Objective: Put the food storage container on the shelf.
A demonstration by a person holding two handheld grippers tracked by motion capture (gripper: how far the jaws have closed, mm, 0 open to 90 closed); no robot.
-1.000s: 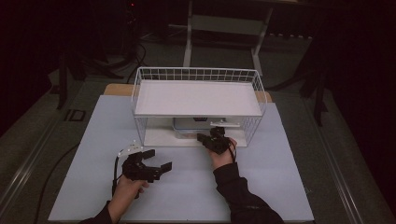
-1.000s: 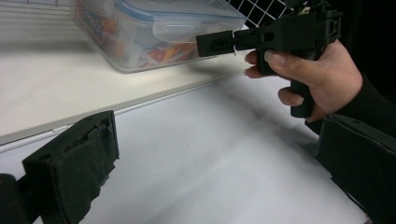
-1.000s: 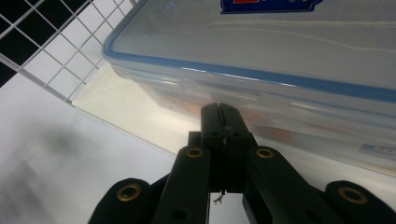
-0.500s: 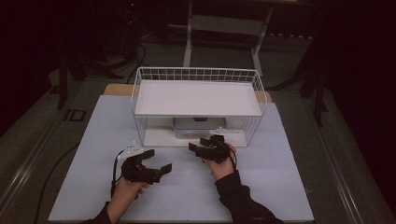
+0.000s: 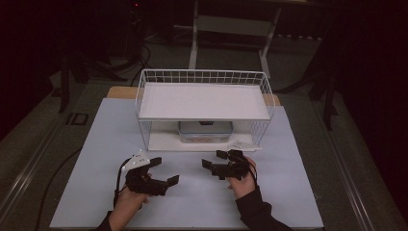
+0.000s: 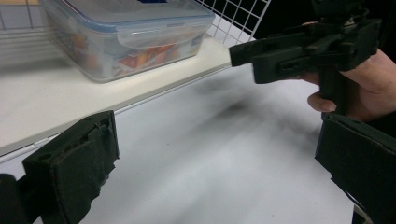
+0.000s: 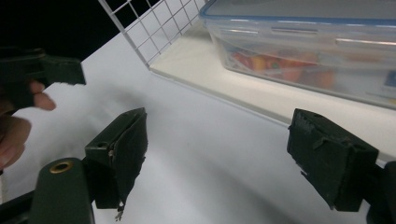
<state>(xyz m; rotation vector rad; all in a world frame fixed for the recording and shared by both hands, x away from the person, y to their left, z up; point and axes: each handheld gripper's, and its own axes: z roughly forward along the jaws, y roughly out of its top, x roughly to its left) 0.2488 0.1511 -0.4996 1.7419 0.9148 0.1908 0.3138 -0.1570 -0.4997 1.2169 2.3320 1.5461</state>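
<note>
Hovering wide-jawed and empty over the white table [image 5: 96, 144]: left gripper [image 5: 161, 172] and right gripper [image 5: 215, 160]. Sitting on the wire rack's [image 5: 202, 77] lower shelf, the clear food container [image 5: 205, 130]. Likely needing a reach in next.

Two grippers [image 5: 163, 172] [image 5: 214, 159], one wire rack [image 5: 202, 77], one lidded food container [image 5: 206, 129]
</note>
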